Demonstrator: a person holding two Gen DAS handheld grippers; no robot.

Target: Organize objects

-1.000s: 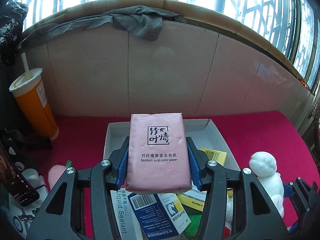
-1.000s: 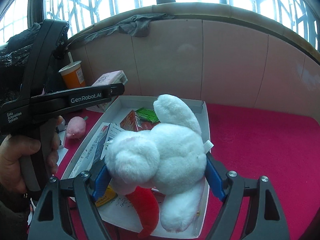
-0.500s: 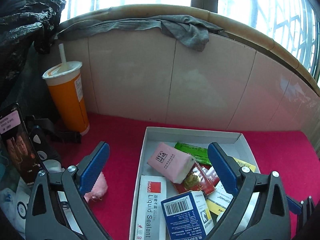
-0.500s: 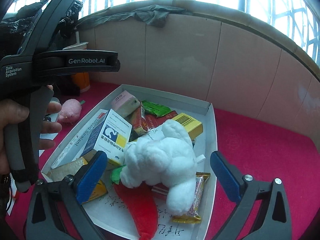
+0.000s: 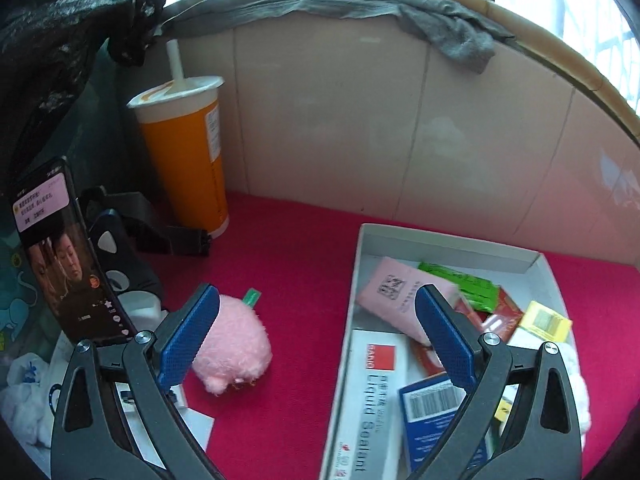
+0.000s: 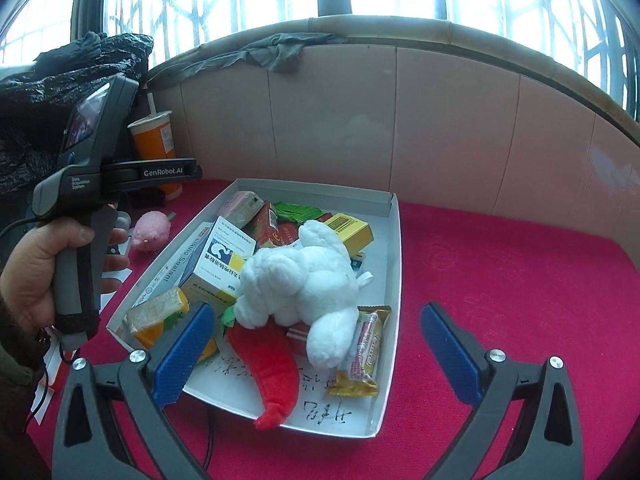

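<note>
Dropped since a second ago, the pink tissue pack (image 5: 394, 294) and white plush (image 6: 304, 276) are being left in the white box (image 6: 394, 240); both the left gripper (image 5: 316, 336) and right gripper (image 6: 316, 344) are being held spread, empty.

The left claw's (image 5: 316, 330) right finger (image 5: 444, 336) hides a corner of the pink tissue pack (image 5: 394, 294), while the Liquid Sealant box (image 5: 368, 408) runs off the lower edge, its small print unreadable.
</note>
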